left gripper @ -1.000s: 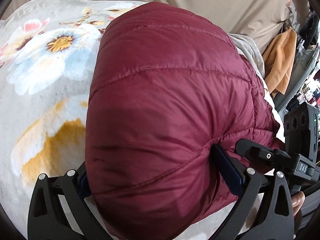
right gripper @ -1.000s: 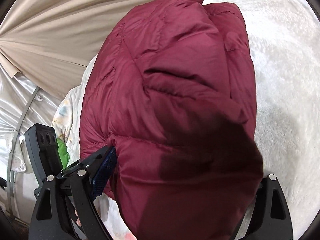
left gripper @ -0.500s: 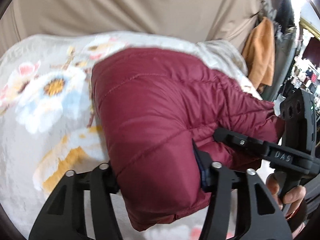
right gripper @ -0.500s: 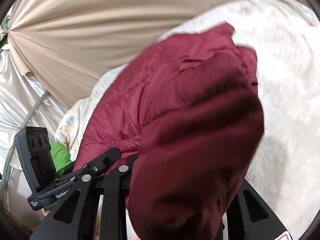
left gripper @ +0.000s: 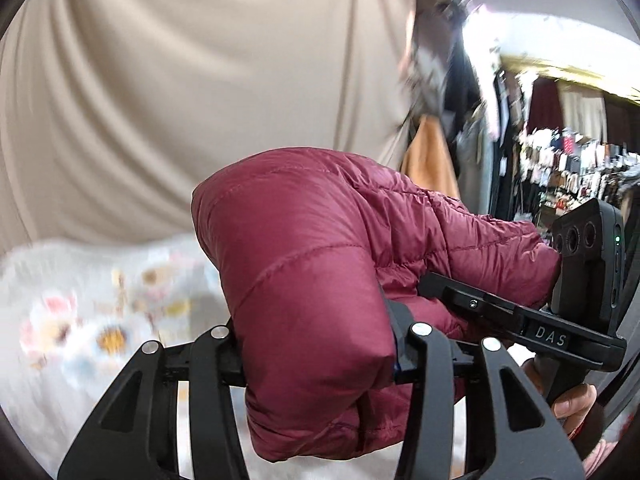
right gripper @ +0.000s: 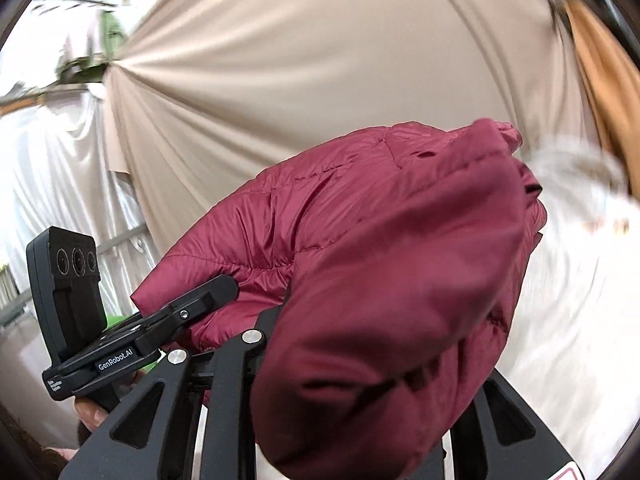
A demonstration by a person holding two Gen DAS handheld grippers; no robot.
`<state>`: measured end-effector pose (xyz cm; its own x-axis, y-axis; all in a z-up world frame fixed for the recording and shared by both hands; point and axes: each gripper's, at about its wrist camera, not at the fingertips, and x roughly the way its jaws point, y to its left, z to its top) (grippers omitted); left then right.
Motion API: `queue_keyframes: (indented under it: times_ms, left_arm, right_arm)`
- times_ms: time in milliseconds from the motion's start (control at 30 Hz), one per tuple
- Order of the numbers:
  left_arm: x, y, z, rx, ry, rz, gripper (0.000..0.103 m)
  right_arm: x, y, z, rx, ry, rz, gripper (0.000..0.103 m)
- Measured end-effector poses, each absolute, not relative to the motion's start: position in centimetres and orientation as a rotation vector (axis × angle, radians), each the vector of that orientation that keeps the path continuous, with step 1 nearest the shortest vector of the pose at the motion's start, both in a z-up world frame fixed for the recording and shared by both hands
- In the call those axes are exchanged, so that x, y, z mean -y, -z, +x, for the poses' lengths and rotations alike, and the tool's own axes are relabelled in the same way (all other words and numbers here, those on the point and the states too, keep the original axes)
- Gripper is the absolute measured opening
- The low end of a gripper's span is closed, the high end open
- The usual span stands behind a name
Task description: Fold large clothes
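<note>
A maroon quilted puffer jacket (left gripper: pixel 320 264) is bundled thick and lifted off the floral blanket (left gripper: pixel 80 320). My left gripper (left gripper: pixel 316 352) is shut on one end of the bundle, its jaws squeezed into the padding. My right gripper (right gripper: pixel 360 364) is shut on the other end of the same jacket (right gripper: pixel 400 272), and the fabric hides its right finger. Each gripper shows in the other's view: the right one in the left wrist view (left gripper: pixel 520 320), the left one in the right wrist view (right gripper: pixel 132 340).
A beige curtain (left gripper: pixel 200 80) hangs behind the bed. An orange garment (left gripper: pixel 428 160) and racks of goods (left gripper: pixel 560 160) stand at the right. The white blanket (right gripper: pixel 580 300) lies below at the right. White sheeting (right gripper: pixel 48 180) hangs at the left.
Both grippers have closed tighter on the jacket and lifted it off the blanket. The views have tilted up toward the curtain, and the blanket has dropped away below.
</note>
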<state>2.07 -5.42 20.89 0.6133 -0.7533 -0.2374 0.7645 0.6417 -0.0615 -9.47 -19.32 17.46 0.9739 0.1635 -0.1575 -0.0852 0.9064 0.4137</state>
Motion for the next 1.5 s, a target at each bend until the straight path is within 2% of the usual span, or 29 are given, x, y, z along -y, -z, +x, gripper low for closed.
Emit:
queue_keyframes:
  times_ms: [167,333,567,767,900,1067,1100,1133,1233,1300,1367,1500]
  left_arm:
    - [2.3,-25.0,0.9,-0.060,0.871,0.028,0.044]
    - [-1.5,-27.3,2.3,0.058,0.823,0.019,0.045]
    - [-5.7,-26.4,8.8,0.053,0.735,0.014,0.045]
    - [-6.7,-19.8,18.8,-0.101,0.642,0.020,0.045]
    - [-6.6,-12.9,24.9,-0.273,0.603,-0.006,0.045]
    - [-7.7,-3.8,28.1,-0.562,0.565,-0.005,0.046]
    - [-8.0,-2.3,28.0,-0.602,0.558,0.007,0.049]
    - [-8.2,-1.3,27.8,-0.627,0.545,0.020,0.051]
    - [-9.9,-0.7,28.4,-0.723,0.564,-0.107,0.060]
    - [-11.3,-0.4,28.4,-0.762,0.568,-0.186,0.065]
    - [-12.5,-0.6,27.1,-0.748,0.562,-0.187,0.067]
    - [-15.1,-3.3,23.6,-0.668,0.498,-0.144,0.083]
  right_arm:
    - [17.2,-23.1,-10.5,-0.036,-0.169,0.280,0.025]
    - [15.4,-26.9,-8.9,0.050,-0.237,0.194,0.025]
    - [12.6,-27.8,-0.1,0.048,-0.338,0.186,0.026]
    - [11.4,-21.8,11.8,-0.123,-0.380,0.283,0.026]
    - [11.0,-14.1,19.4,-0.309,-0.384,0.357,0.026]
    - [10.1,-4.0,23.5,-0.565,-0.398,0.404,0.027]
    - [9.6,-1.6,23.8,-0.632,-0.418,0.404,0.030]
    - [9.5,-0.2,23.5,-0.669,-0.424,0.402,0.038]
    - [9.7,1.4,23.4,-0.769,-0.444,0.461,0.055]
    - [10.9,2.3,22.9,-0.822,-0.450,0.550,0.062]
    - [12.3,3.2,21.7,-0.841,-0.460,0.617,0.064]
    - [16.5,1.6,16.2,-0.764,-0.389,0.662,0.065]
